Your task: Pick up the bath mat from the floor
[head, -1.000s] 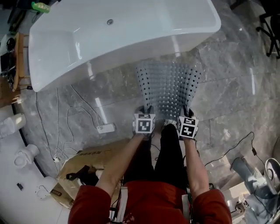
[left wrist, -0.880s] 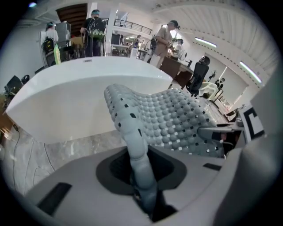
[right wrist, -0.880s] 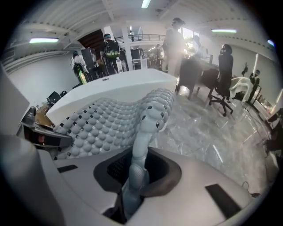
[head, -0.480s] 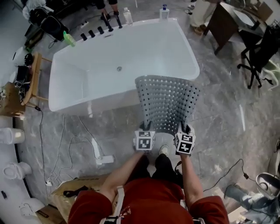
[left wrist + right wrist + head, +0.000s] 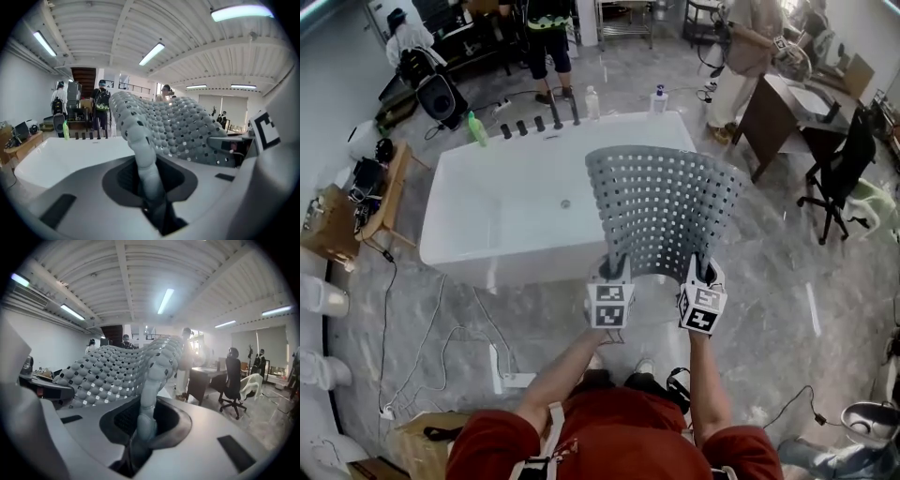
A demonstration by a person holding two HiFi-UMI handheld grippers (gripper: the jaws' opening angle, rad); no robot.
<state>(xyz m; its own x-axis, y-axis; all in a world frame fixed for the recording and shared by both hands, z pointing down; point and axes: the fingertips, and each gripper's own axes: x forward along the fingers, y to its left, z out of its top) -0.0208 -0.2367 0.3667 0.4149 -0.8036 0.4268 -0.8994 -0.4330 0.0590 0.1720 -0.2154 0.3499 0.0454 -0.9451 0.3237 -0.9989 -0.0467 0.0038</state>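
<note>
Left gripper [image 5: 615, 266]: jaws clamped on the near left corner of the bath mat [image 5: 664, 211].
Right gripper [image 5: 703, 272]: jaws clamped on the near right corner.
Mat location: clear of the floor [image 5: 787, 281], held out over the bathtub [image 5: 506, 216] rim.
Relation: the mat extends ahead of both grippers, equally near each.
Orientation: long axis runs away from the person; the free far edge points toward the tub and is bowed.

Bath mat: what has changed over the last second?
The grey perforated rubber bath mat has risen from floor level and is now held up in front of the white bathtub. The left tongs and right tongs rose with it and stay clamped on its near edge; the tub has not moved.
</note>
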